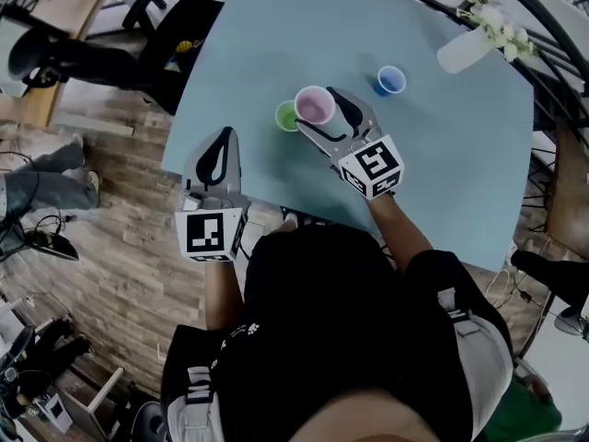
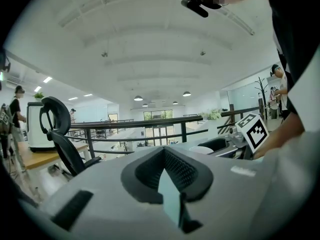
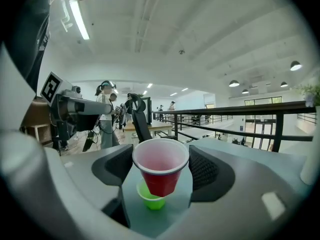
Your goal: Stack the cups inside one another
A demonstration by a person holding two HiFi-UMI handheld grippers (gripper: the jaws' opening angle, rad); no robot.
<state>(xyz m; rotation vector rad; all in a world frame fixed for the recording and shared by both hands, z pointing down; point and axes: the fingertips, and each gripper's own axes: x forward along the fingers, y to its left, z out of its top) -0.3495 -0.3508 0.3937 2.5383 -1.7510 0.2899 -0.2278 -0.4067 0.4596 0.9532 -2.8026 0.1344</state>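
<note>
Only the head view takes in all three cups on the smooth pale blue surface [image 1: 442, 173]. The blue cup [image 1: 390, 80] stands apart, beyond the right tool [image 1: 320, 109], and neither gripper view shows it.

The right gripper view alone shows the red cup's [image 3: 161, 170] glossy red wall; from above, only its pale pink inside and round rim can be seen. That view puts the tapered red cup upright in the air, with its base over the mouth of the green cup [image 3: 152, 199], which stands on the surface. From the head view the two rims lie just beside each other, and I cannot tell whether they touch.

The right tool is partly open, and its ribbed black pads press on the red cup's rim from both sides.

The left tool [image 1: 222, 141] hovers at the near edge of the surface. In its own view the dark textured pads meet at the tips with nothing between them, only a thin wedge of surface showing behind them.
</note>
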